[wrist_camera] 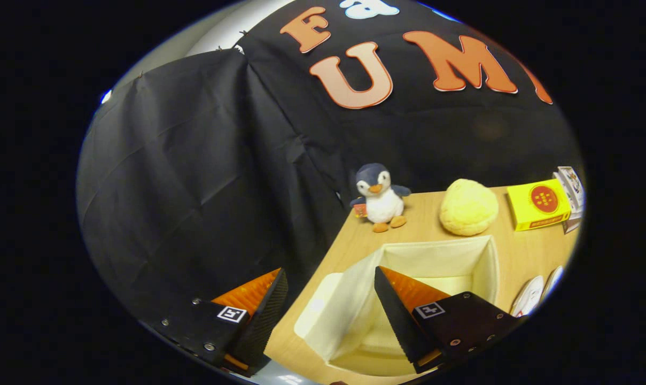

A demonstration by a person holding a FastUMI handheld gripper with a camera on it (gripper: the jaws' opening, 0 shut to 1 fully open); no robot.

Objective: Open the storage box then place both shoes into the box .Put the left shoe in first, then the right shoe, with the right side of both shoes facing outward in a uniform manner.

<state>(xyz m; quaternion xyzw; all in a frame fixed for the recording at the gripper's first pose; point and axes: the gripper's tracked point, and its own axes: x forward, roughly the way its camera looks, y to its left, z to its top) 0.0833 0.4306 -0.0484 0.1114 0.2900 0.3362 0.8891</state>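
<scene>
A cream fabric storage box point(355, 299) stands on the wooden table point(520, 251), its top open and its lid flap point(314, 307) hanging down on the near left side. My gripper point(331, 280) is open with nothing between its fingers. One finger point(395, 310) hangs over the box's inside, the other finger point(264, 310) is off the table's left edge, over the black cloth. The lid flap lies between them. To the right of the box, the white edges of the shoes point(531, 295) peek in; which shoe is which I cannot tell.
Beyond the box stand a plush penguin point(379, 198) and a round yellow plush point(468, 207). A yellow carton point(538, 204) and a small white box point(570, 187) sit at the far right. The table's left edge runs diagonally beside the box.
</scene>
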